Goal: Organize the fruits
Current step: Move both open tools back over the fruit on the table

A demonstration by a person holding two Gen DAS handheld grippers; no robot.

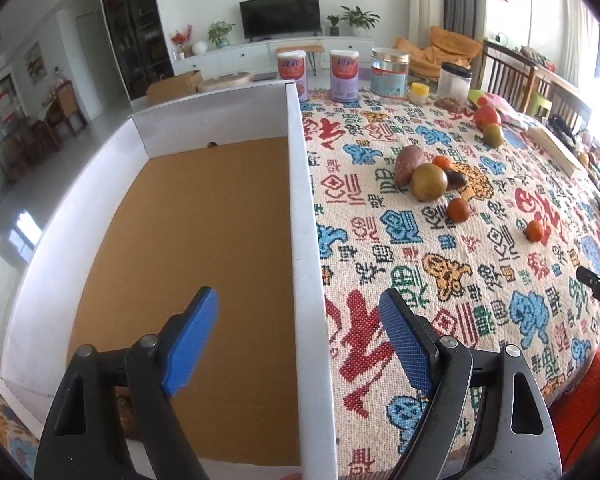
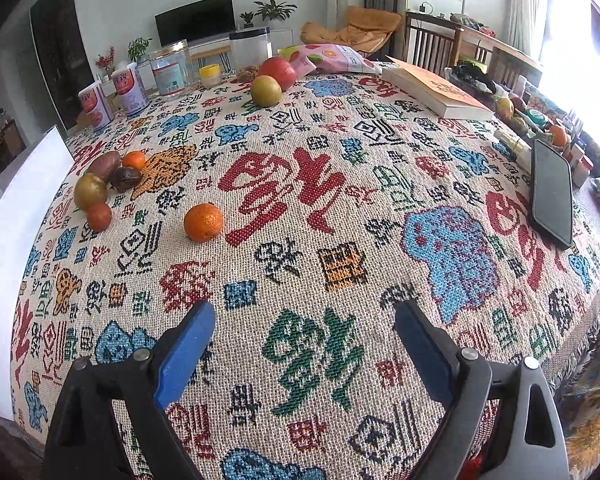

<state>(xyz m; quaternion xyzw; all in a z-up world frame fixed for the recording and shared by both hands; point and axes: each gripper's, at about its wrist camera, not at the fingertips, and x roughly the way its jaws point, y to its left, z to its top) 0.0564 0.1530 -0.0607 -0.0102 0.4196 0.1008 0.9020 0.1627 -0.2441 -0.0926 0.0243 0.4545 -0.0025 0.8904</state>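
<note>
We've got the fruit scattered across the patterned tablecloth, and nothing is in the box yet. Nearest the right gripper is a lone orange mandarin, sitting ahead of it and off to its left, round, so no long axis to fuss over. Beyond that, further left, we see a cluster: a green-yellow round fruit, a small red-orange one just beside it, a reddish elongated fruit lying on a slant, a dark wrinkled one and another small mandarin. Far back, a green fruit rests against a red apple.

The right gripper hangs above bare cloth, jaws spread wide, nothing between them. The left gripper is also wide open and empty, straddling the white wall of the cardboard box, whose brown floor looks bare as far as we can see.

From the left wrist view, the cluster lies well ahead and to the right of the box wall. So we judge the right hand the nearer one for the lone mandarin: a reach forward and leftward, then a carry left to the box, which shows as a white edge at the far left of the right wrist view.
</note>
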